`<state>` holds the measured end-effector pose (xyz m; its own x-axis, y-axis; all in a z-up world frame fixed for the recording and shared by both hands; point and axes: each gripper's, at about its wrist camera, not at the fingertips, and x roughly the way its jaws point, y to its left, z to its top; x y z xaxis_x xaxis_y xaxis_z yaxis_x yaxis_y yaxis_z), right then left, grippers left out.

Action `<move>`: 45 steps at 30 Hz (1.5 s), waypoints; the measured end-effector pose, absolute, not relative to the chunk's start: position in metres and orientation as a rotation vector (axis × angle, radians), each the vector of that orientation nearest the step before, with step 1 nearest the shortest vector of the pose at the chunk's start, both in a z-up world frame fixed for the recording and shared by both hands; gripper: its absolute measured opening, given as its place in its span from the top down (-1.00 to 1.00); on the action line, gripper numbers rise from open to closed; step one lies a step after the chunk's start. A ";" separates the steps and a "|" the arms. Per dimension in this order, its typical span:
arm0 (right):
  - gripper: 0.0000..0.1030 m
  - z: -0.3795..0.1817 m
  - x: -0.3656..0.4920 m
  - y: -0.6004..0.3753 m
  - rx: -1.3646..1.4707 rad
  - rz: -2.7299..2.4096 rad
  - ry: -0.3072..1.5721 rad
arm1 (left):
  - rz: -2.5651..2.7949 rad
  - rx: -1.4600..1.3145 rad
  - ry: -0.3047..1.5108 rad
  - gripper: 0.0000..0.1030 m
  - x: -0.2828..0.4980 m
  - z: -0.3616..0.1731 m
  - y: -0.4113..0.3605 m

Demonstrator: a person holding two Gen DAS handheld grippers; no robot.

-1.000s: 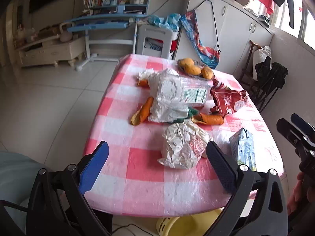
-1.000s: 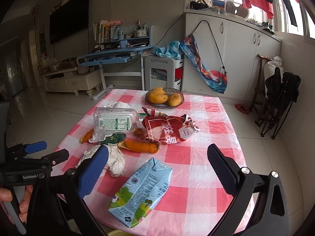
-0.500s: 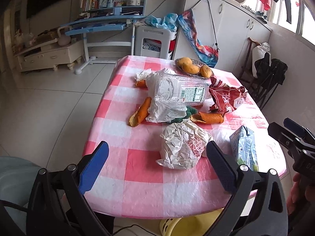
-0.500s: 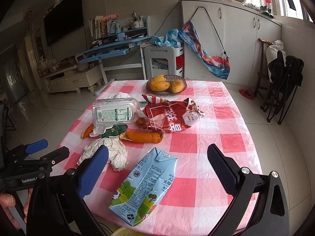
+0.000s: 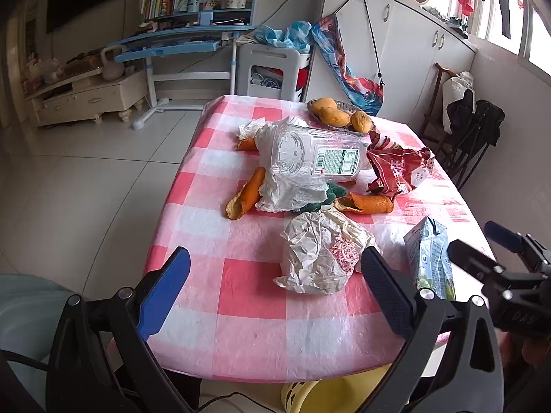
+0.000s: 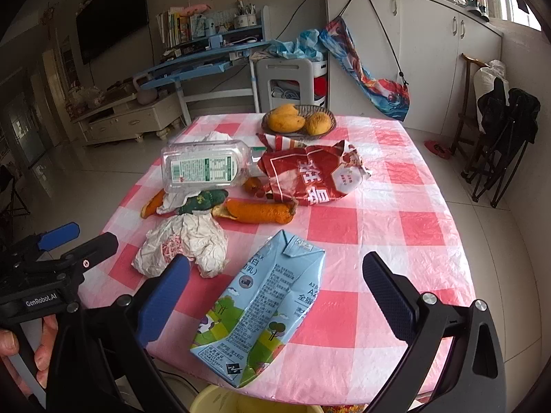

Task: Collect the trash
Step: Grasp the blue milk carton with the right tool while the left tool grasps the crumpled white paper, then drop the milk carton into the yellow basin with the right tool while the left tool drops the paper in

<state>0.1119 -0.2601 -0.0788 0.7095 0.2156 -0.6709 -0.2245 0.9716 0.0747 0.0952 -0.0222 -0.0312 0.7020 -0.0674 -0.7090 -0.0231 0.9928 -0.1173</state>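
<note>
Your left gripper (image 5: 275, 289): fingers wide, empty; paper wad (image 5: 322, 253) at 12 (carton (image 6: 265, 306) between right gripper's (image 6: 275, 296) spread fingers).

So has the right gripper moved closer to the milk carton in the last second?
Yes. The right gripper moved forward: the milk carton now sits between its fingers.

Home living room: wall TV (image 6: 110, 13) upper left, blue study desk with books (image 6: 206, 55) centre top, white cabinets (image 6: 430, 51) right, checked-cloth bench (image 6: 396, 206) centre.
</note>
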 end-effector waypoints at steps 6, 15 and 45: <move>-0.87 -0.099 0.118 -0.246 -0.064 0.256 0.818 | -0.010 -0.102 0.807 -0.86 0.101 -0.041 -0.024; -0.86 -0.121 0.128 -0.239 -0.072 0.254 0.905 | -0.018 -0.076 0.843 -0.86 0.119 -0.055 -0.028; -0.21 -0.128 0.007 -0.244 0.019 0.459 1.012 | -0.251 -0.132 0.909 0.76 0.066 -0.056 -0.041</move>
